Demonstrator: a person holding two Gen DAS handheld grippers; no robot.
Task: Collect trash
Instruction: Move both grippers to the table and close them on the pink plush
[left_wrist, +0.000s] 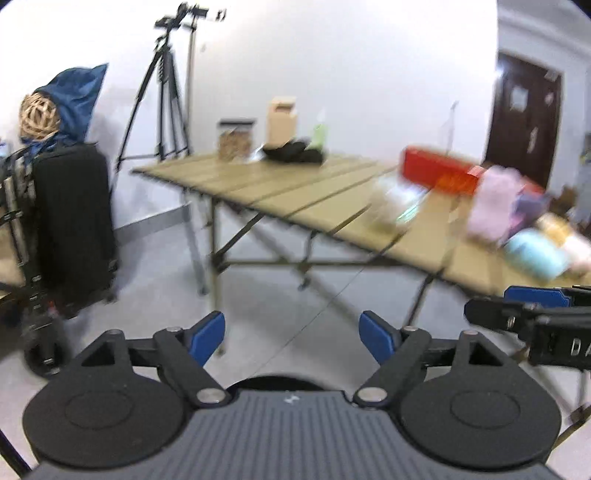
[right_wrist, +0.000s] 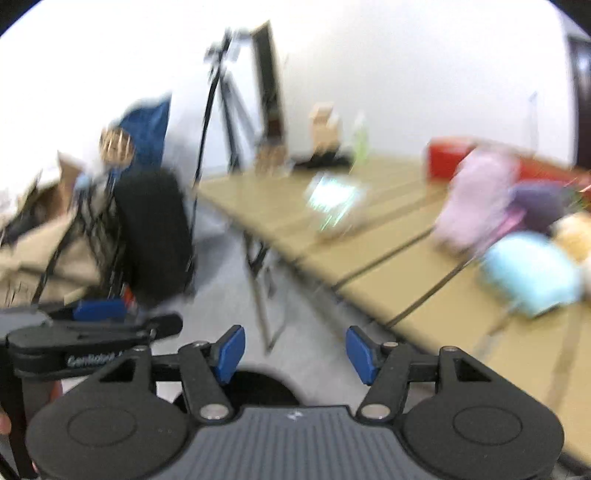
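Both views are motion-blurred. A crumpled clear wrapper with green print (left_wrist: 399, 206) (right_wrist: 334, 201) lies on the tan folding table (left_wrist: 280, 192) (right_wrist: 406, 280). My left gripper (left_wrist: 291, 338) is open and empty, held over the floor in front of the table. My right gripper (right_wrist: 295, 350) is open and empty, near the table's front edge. The right gripper also shows in the left wrist view (left_wrist: 532, 317), and the left gripper in the right wrist view (right_wrist: 92, 332).
On the table: a red box (left_wrist: 436, 168) (right_wrist: 447, 157), pink, purple and light blue soft items (left_wrist: 495, 203) (right_wrist: 476, 195), a jar (left_wrist: 236, 138), a cardboard box (left_wrist: 282, 122), a black item (left_wrist: 295, 151). A black suitcase (left_wrist: 74, 221) (right_wrist: 155, 232), tripod (left_wrist: 162, 92) and dark door (left_wrist: 524, 118) stand around.
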